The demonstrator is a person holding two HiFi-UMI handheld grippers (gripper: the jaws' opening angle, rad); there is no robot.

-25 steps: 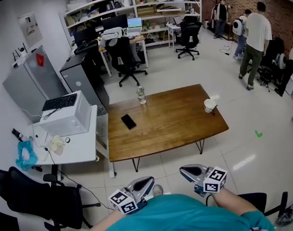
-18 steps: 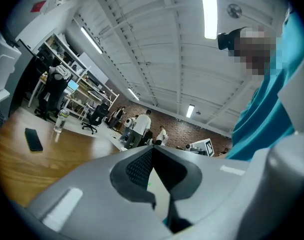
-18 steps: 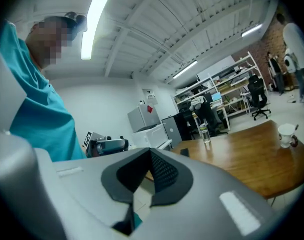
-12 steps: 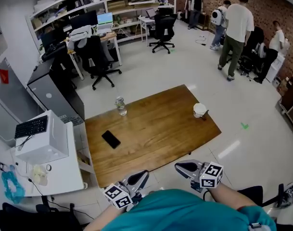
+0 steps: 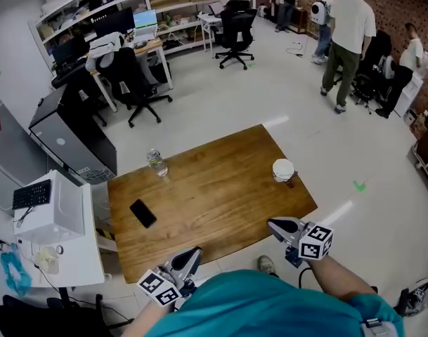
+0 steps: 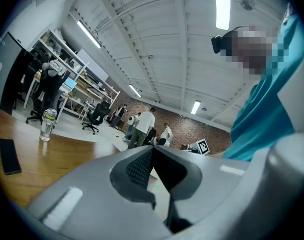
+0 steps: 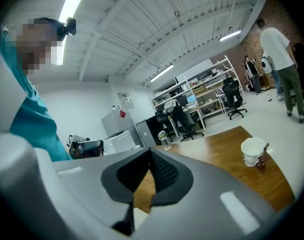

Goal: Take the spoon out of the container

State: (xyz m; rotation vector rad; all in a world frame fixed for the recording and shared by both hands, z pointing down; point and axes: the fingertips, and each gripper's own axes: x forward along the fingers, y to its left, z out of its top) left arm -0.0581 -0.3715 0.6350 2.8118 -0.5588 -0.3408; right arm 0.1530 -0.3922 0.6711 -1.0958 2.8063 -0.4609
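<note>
A white cup-like container (image 5: 282, 168) stands near the right end of the wooden table (image 5: 214, 202). A dark spoon handle (image 5: 292, 181) sticks out at the container's near side. In the right gripper view the container (image 7: 252, 151) and spoon (image 7: 262, 160) sit to the right of the jaws. My right gripper (image 5: 274, 224) hovers at the table's near right edge, shut and empty (image 7: 150, 152). My left gripper (image 5: 192, 253) hangs off the near edge further left, its jaws together with nothing between them (image 6: 152, 149).
A water bottle (image 5: 156, 162) and a black phone (image 5: 143, 213) lie on the table's left part. A white side table with a box-shaped machine (image 5: 48, 209) stands to the left. Office chairs, desks and several people fill the back of the room.
The table has come closer and shifted left in the head view. Both grippers have moved forward to its near edge, still shut.
</note>
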